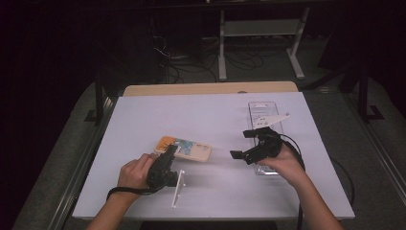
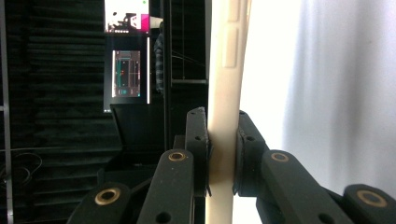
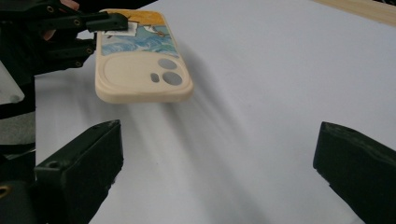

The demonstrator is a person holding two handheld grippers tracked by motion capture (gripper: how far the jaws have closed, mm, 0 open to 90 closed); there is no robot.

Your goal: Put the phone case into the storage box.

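In the high view we find the left gripper (image 1: 168,154) clamped on the near edge of a cream phone case (image 1: 184,148), which sits over the white table sheet (image 1: 201,115) left of centre. The right gripper (image 1: 243,143) stands to the case's right, apart from it, jaws spread wide and pointing toward it. Behind that hand lies a clear plastic tray (image 1: 262,111) along the right side of the sheet. We judge the tray to be where the case belongs or came from, though nothing confirms which.

In the left gripper view we see the case (image 2: 225,116) edge-on, upright between the two black jaws, both pads pressed flat against its sides. The grip looks firm and sits low on the rim, which leaves most of the case free for the other hand.

In the right gripper view the case (image 3: 140,60) appears lifted slightly, its camera cut-outs facing up and its shadow falling on the sheet below. The left gripper (image 3: 112,25) pinches its far end. The right gripper's own jaws stand wide and empty, lined up, in our judgement, to take the free end.
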